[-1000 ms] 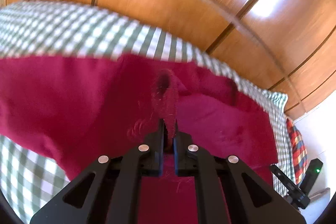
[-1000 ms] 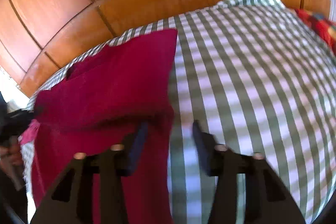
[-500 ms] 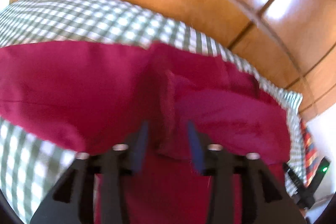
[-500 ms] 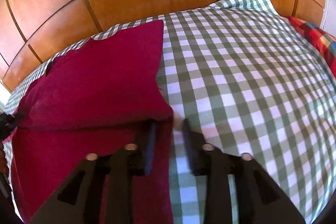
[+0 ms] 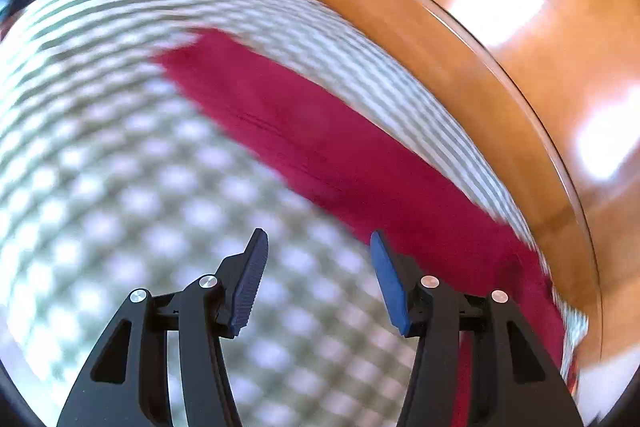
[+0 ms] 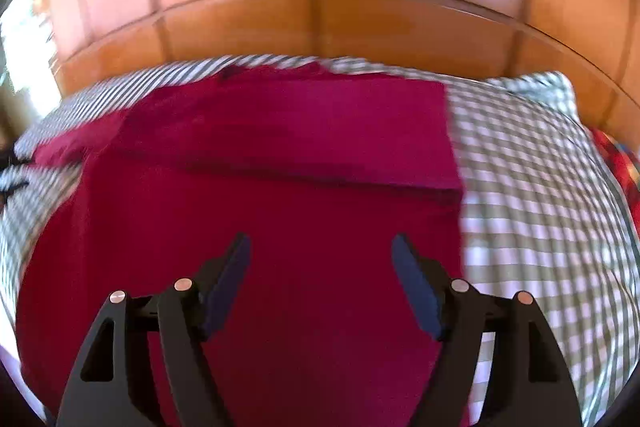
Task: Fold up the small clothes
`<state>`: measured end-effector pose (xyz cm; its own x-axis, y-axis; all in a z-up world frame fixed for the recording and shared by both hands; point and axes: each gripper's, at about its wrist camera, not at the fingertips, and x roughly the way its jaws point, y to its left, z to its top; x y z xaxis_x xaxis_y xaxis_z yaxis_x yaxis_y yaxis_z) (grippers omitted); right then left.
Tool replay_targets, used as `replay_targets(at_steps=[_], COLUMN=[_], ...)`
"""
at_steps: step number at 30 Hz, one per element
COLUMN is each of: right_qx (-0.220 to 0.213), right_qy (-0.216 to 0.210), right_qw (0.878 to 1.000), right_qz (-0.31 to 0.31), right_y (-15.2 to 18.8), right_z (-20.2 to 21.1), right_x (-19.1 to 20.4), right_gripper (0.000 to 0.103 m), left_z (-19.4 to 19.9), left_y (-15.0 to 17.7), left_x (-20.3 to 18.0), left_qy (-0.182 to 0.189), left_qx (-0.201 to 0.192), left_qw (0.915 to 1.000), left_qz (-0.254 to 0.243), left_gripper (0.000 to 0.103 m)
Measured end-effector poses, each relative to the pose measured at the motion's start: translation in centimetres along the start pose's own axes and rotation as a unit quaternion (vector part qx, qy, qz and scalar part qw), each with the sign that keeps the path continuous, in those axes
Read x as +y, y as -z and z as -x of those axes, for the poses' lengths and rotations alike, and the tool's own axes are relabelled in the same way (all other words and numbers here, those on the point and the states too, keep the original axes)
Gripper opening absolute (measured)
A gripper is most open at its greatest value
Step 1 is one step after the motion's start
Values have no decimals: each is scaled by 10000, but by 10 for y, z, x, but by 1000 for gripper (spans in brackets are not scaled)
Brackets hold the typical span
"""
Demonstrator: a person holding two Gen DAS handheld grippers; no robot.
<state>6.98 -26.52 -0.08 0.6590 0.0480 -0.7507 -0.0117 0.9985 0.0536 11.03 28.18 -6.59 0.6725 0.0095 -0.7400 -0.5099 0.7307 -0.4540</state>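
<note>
Judging from the one fold across our dark red cotton garment on the green-checked bedspread, we hold left tongs parted and empty at its eight o'clock edge, right tongs opening empty above it, with further folds left.

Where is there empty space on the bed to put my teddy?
The checked bedspread is bare to the right of the red garment, up to the plaid pillow. A narrow bare strip runs between the garment and the wooden headboard. The garment fills the middle.
</note>
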Motion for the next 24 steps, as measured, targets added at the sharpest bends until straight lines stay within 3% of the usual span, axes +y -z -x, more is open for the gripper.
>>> replay_targets(at_steps=[5,9,15,19,21,24], right_qx=[224,264,277,270,273,274], right_qy=[-32,-50,0,-1,-24,-32], right_qw=[9997,9996,9996,9996,9996,9996], right_qz=[67,-109,-82,-90,-103,-101], right_y=[12,15,16,17,18,17], right_z=[-19,-27,-27,-27,-28,-28], right_x=[18,15,16,16,16,15], right_gripper=[74,78,80,81,81,82], left_z=[3,-7,-31,-52,-49,-29], left_y=[-50,-77,-97,-106,-111,-110], left_x=[72,93,89,82,65,19], left_qy=[-75,-56,-297,-611,-531,125], left_qx=[-205,-255,-169,-95,-234,-449], left_qw=[9940,9887,9866,9869,9902,9969], left_qz=[1076,1478,1594,1488,1267,631], left_gripper=[52,43,43,6,6,6])
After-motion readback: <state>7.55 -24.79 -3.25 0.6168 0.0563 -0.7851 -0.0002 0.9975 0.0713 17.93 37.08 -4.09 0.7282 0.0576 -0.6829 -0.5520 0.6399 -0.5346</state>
